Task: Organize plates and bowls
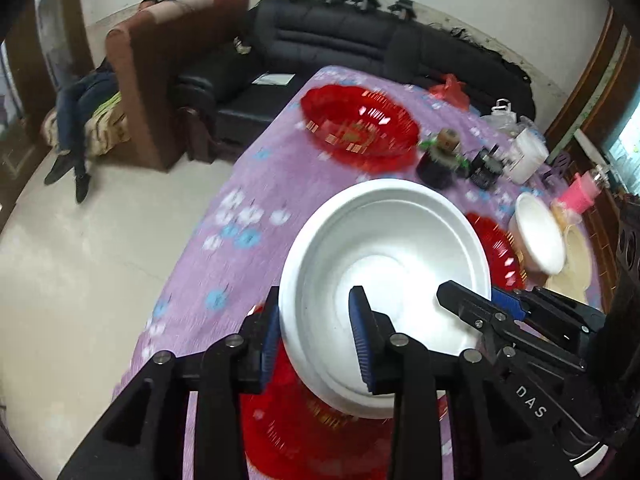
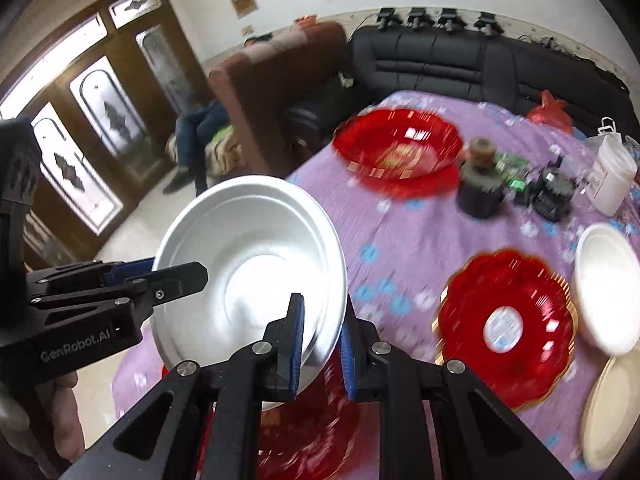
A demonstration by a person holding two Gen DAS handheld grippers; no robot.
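A white bowl (image 1: 384, 276) is held tilted above a red plate (image 1: 320, 436) at the near edge, its rim clamped by the left gripper (image 1: 316, 344) and the right gripper (image 2: 322, 346). Uneven pulling could slip it. A purple cloth (image 1: 248, 184) covers the table; sofas (image 1: 360, 36) stand far

Daylight comes in through the glazed door panels (image 2: 86, 128) up and left of the jaws, leaving the room evenly bright with soft shadows. Glare streaks the red dishes (image 2: 398, 142) beyond the jaws. Motion blur smears the purple surface (image 1: 256, 184) and its clutter. Fisheye bending curves the walls, and the corners go black.
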